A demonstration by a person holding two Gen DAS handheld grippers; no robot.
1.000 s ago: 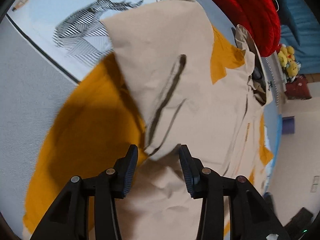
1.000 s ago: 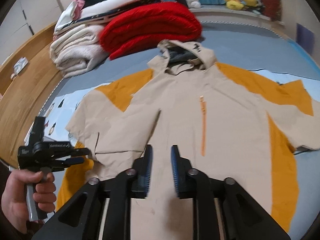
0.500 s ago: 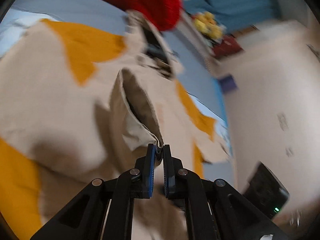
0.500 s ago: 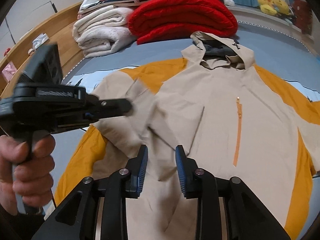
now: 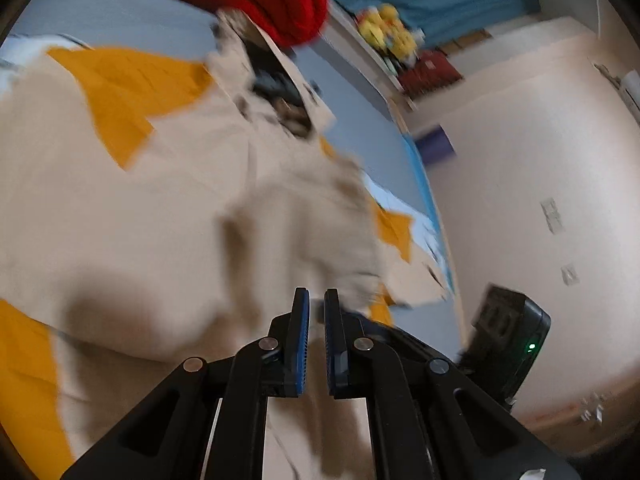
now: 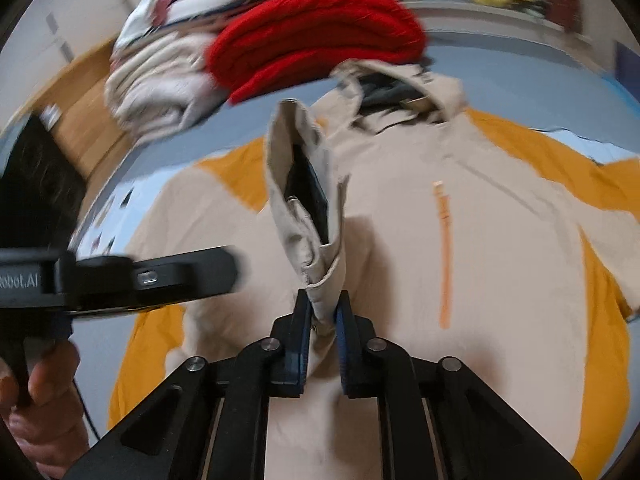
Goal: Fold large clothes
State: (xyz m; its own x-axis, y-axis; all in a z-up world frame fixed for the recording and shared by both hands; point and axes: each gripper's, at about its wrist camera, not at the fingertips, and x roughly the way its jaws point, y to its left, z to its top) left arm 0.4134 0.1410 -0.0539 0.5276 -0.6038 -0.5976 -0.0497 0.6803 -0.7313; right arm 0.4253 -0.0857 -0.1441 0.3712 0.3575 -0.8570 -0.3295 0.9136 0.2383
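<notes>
- Blue-grey bedding [image 6: 520, 64] carried the beige and orange hooded jacket [image 6: 500, 280], spread flat with its hood at the far end.
- Behind it lay a folded red blanket [image 6: 316, 32] and a pile of pale folded clothes [image 6: 160, 88].
- Your right claw [image 6: 323, 312] had just been closing and pinched a raised fold of the jacket's beige cloth, sleeve cuff standing up above it.
- Your left claw [image 5: 316, 316] stood closed, almost pad to pad; blur hid whether cloth was caught.
- Your left hand [image 6: 44, 412] held its tool at the near left.

beige-and-orange jacket [image 6: 500, 240], red blanket [image 6: 316, 32], blue bedsheet [image 6: 520, 60]
</notes>
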